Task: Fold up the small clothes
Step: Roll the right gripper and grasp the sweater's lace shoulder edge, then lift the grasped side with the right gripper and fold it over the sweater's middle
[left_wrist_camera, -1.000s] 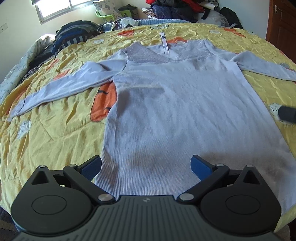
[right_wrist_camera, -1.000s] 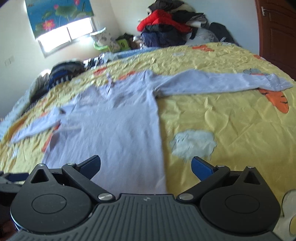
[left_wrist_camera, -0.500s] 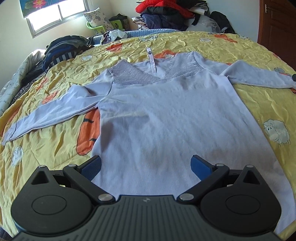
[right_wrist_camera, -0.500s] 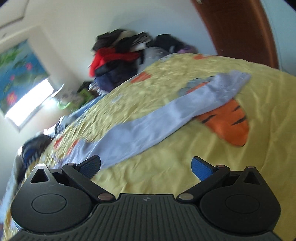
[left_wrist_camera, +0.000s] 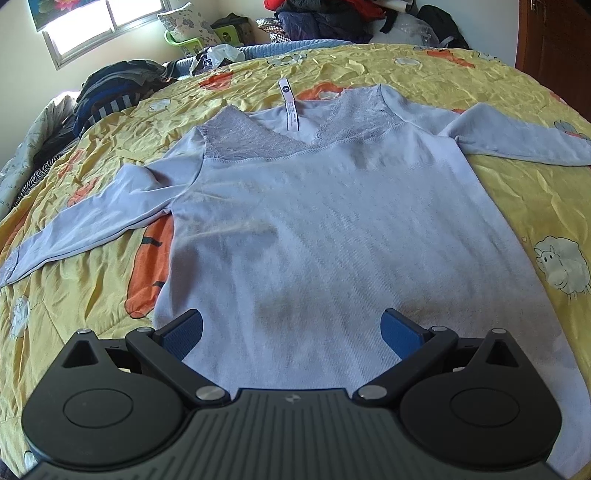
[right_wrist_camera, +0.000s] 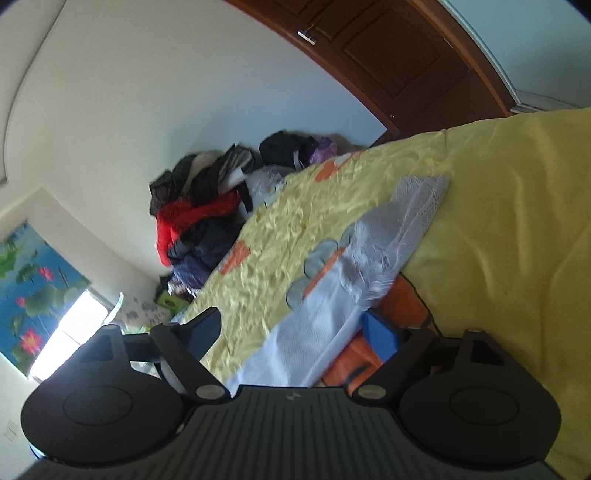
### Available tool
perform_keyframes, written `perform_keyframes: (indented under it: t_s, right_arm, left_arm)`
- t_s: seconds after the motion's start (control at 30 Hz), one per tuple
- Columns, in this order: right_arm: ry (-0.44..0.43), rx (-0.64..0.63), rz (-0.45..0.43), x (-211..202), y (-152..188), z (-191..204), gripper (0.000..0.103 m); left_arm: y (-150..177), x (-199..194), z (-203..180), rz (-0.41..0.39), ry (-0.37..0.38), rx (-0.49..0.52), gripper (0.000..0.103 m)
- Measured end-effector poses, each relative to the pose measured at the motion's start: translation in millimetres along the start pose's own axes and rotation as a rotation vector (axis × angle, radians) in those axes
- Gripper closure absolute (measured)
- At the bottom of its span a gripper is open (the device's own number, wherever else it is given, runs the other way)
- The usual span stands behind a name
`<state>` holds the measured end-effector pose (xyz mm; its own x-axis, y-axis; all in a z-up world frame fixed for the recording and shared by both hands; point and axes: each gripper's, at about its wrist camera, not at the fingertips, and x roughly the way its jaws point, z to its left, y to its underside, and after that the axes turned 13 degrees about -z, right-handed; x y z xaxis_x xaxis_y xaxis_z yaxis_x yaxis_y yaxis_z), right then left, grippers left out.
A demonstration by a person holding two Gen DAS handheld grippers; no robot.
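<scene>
Nearest, the left gripper (left_wrist_camera: 291, 328) hovers over the hem with fingers spread wide, holding nothing; the pale lilac, fine-ribbed long-sleeved top (left_wrist_camera: 332, 229) lies flat and unfolded on the crinkled yellow cartoon-print quilt (left_wrist_camera: 85, 295), both sleeves outstretched, so folding seems barely begun; the right gripper (right_wrist_camera: 291, 330), tilted, straddles the right sleeve (right_wrist_camera: 332, 302) with fingers wide, not yet closed; farther off, its lace cuff (right_wrist_camera: 421, 199) and the lace shoulder panels (left_wrist_camera: 251, 140) look sheer and delicate.

Home bedroom, bed with yellow cartoon quilt (left_wrist_camera: 517, 85), clothes heap (right_wrist_camera: 195, 218), window (left_wrist_camera: 99, 29), wooden door (right_wrist_camera: 399, 62)
</scene>
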<state>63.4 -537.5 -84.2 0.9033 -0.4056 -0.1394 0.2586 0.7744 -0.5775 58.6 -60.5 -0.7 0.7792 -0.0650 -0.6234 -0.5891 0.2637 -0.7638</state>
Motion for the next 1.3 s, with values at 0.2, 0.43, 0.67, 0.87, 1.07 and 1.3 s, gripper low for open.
perform_keyframes:
  t_s: [0.2, 0.43, 0.67, 0.87, 1.07, 1.3]
  right_arm:
    - [0.045, 0.174, -0.07, 29, -3, -21, 0.055]
    - [0.123, 0.16, -0.038, 57, -5, -33, 0.095]
    - [0.066, 0.003, -0.037, 52, -2, 4, 0.094]
    - [-0.005, -0.064, 0.009, 51, 6, 34, 0.094]
    - [-0.052, -0.074, 0.082, 49, 27, 54, 0.094]
    - [-0.136, -0.126, 0.22, 35, 70, 93, 0.094]
  left_arm:
    - [-4, 4, -6, 0.009, 0.004, 0.013, 0.0]
    - [-9, 9, -5, 0.009, -0.002, 0.01, 0.0]
    - [-15, 17, 5, 0.019, -0.023, -0.011, 0.0]
    - [-17, 22, 16, 0.018, -0.052, -0.042, 0.0]
    - [-13, 24, 24, 0.026, -0.061, -0.055, 0.0]
    - [-11, 24, 31, 0.018, -0.077, -0.062, 0.0]
